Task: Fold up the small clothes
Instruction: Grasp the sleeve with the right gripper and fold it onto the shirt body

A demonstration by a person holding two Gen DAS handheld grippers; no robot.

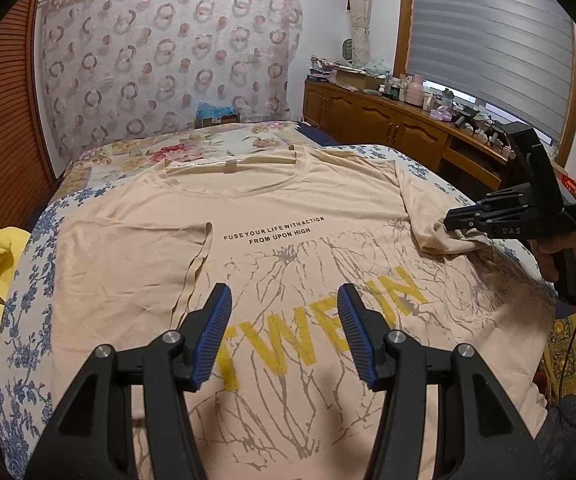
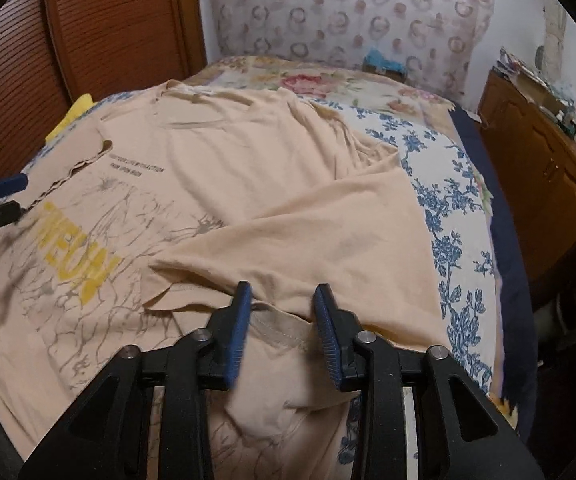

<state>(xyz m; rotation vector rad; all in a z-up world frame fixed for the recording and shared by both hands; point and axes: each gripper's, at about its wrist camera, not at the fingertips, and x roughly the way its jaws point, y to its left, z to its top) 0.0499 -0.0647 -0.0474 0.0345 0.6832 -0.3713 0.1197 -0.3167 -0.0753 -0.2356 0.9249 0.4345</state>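
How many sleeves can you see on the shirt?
2. One sleeve lies folded across the shirt's chest; the other sleeve is pinched in the right gripper.

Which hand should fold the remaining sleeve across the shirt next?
Right. The right gripper is pinched on the unfolded sleeve, bunching its cuff. The left gripper hangs open over the T-shirt print, holding nothing, far from that sleeve.

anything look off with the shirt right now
The right sleeve is bunched and wrinkled where the right gripper pinches it; the left sleeve already lies folded flat across the chest.
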